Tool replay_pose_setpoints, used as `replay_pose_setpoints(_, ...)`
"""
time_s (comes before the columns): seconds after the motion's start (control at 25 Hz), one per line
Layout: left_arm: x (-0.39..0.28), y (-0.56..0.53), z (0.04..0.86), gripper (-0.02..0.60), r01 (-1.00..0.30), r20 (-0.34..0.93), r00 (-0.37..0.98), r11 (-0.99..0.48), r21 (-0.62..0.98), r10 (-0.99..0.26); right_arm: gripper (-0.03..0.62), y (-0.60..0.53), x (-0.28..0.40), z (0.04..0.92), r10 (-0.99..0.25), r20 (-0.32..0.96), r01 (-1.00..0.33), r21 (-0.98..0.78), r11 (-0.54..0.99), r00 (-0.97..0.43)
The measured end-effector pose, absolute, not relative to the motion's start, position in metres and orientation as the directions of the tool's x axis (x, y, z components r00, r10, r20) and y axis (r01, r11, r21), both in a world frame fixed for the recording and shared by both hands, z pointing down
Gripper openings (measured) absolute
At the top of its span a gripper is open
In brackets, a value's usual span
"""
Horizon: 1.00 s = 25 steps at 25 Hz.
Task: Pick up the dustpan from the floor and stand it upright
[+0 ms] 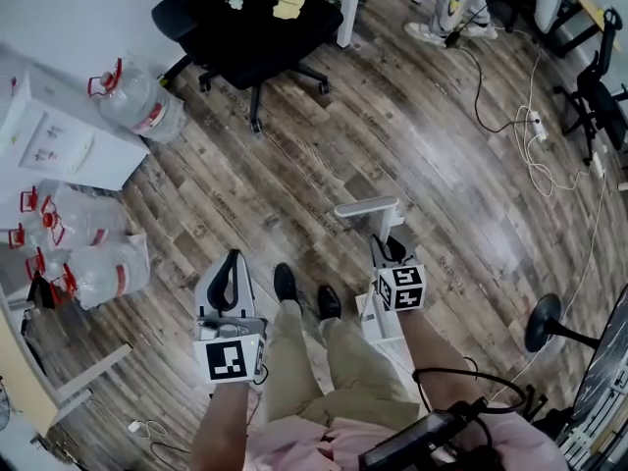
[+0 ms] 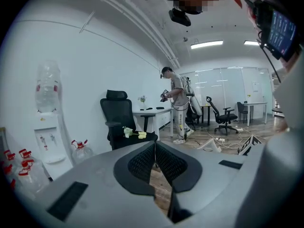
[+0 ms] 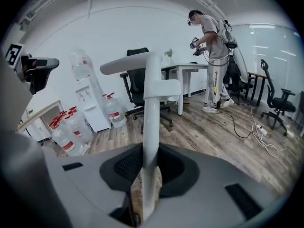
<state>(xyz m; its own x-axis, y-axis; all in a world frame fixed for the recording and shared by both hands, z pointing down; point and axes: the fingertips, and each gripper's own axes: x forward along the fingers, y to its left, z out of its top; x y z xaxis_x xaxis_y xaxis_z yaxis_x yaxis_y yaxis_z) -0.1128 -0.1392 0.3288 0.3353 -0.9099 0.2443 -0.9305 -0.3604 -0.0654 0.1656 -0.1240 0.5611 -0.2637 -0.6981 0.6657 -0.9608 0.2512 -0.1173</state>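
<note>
The dustpan is white, with a long straight handle (image 3: 151, 127) that stands upright between my right gripper's jaws and ends in a flat crosspiece (image 3: 137, 61). From the head view the crosspiece (image 1: 367, 207) shows just ahead of my right gripper (image 1: 389, 253), and a white part of the dustpan (image 1: 371, 314) shows below it, beside the person's right leg. My right gripper (image 3: 145, 175) is shut on the handle. My left gripper (image 1: 228, 281) hangs by the left leg, shut and with nothing in it, its pads (image 2: 166, 163) pressed together.
A black office chair (image 1: 257, 29) with flowers and a yellow item stands ahead. Several water bottles (image 1: 98, 234) and a white dispenser (image 1: 54, 135) line the left wall. Cables and a power strip (image 1: 535, 126) lie at right, near a black stand base (image 1: 543, 323). Another person (image 3: 211, 56) stands by a desk.
</note>
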Motion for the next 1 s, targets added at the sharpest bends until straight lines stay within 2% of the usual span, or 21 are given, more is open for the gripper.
replay_pose_setpoints(0.52, -0.122, -0.115, 0.29, 0.015, -0.939, 0.223, 0.306, -0.332, -0.089, -0.925, 0.083, -0.137, 0.156, 0.52, -0.742, 0.605, -0.953, -0.111, 0.283, -0.29)
replay_pose_setpoints(1.0, -0.109, -0.092, 0.256, 0.015, -0.926, 0.182, 0.333, -0.357, -0.122, -0.925, 0.083, -0.115, 0.163, 0.489, -0.763, 0.567, -0.946, -0.107, 0.305, -0.31)
